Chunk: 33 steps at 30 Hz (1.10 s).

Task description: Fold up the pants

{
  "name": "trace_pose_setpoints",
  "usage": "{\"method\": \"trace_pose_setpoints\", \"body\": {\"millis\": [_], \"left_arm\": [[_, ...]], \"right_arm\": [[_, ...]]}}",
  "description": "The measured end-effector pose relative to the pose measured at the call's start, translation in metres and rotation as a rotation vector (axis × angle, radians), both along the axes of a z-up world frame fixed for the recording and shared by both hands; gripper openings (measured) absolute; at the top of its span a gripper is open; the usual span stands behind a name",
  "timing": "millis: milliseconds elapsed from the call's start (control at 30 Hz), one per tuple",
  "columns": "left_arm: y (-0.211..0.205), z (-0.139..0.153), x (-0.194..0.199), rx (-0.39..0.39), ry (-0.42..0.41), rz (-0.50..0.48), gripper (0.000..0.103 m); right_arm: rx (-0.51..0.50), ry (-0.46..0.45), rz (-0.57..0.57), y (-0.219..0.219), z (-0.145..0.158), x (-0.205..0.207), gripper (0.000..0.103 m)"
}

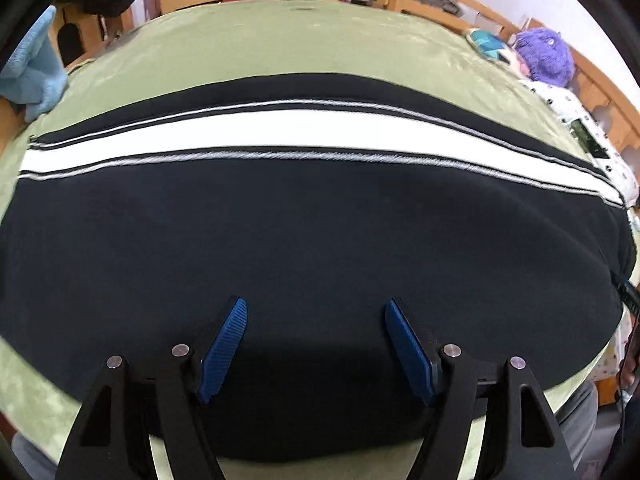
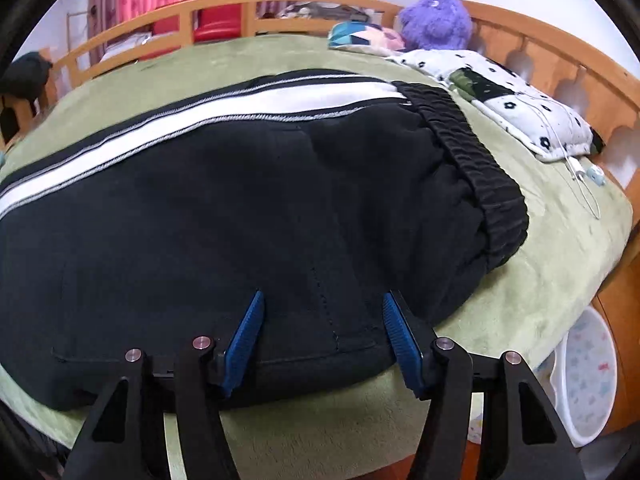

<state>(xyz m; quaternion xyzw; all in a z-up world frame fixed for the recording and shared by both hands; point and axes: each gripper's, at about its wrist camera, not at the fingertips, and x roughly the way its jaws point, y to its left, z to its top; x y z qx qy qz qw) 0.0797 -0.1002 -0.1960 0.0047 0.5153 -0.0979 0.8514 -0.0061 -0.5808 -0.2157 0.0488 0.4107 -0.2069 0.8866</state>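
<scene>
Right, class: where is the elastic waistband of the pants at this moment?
In the right wrist view the elastic waistband lies at the right end of the black pants, on the green blanket, just left of the dotted pillow.

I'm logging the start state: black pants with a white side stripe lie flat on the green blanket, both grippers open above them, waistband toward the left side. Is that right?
Not quite: the elastic waistband lies toward the right side, as the right wrist view shows. The rest holds: the black pants with the white stripe lie flat on the green blanket, and the left gripper and right gripper are both open above them.
</scene>
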Motion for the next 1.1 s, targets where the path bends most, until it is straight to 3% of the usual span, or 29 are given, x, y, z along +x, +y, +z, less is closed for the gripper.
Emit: {"method": "trace_pose_setpoints", "body": {"millis": [100,200,300,400,500,600,633,767,933,1000,1100], "left_arm": [[0.019,0.009,-0.007,-0.031,-0.018,0.028,0.071],[0.032,-0.004,-0.009,0.026,-0.026,0.053,0.074],[0.049,0.000,-0.014,-0.022,-0.035,0.051,0.074],[0.079,0.015,-0.018,0.005,-0.068,0.140,0.074],[0.122,0.026,-0.022,0.021,-0.110,0.252,0.074],[0.185,0.031,-0.033,-0.050,-0.137,0.388,0.074],[0.211,0.032,-0.040,-0.105,-0.161,0.434,0.074],[0.269,0.016,-0.050,-0.238,-0.179,0.544,0.072],[0.308,-0.011,-0.037,-0.376,-0.161,0.586,0.067],[0.316,-0.018,-0.028,-0.393,-0.164,0.586,0.063],[0.334,-0.031,-0.013,-0.392,-0.145,0.598,0.048]], "right_arm": [[0.005,-0.002,-0.048,0.002,0.005,0.002,0.060],[0.063,-0.095,-0.103,0.013,0.019,-0.015,0.061],[0.097,-0.146,-0.063,0.027,0.022,-0.022,0.067],[0.045,-0.096,-0.039,0.049,0.018,-0.022,0.067],[0.070,-0.092,-0.038,0.067,0.020,-0.032,0.067],[0.090,-0.108,-0.037,0.088,0.029,-0.044,0.067],[0.101,-0.117,-0.033,0.096,0.033,-0.046,0.067],[0.145,-0.131,-0.019,0.130,0.042,-0.049,0.068],[0.188,-0.132,-0.015,0.168,0.050,-0.045,0.068],[0.197,-0.136,-0.022,0.186,0.057,-0.044,0.068],[0.218,-0.136,-0.020,0.208,0.065,-0.039,0.068]]}}
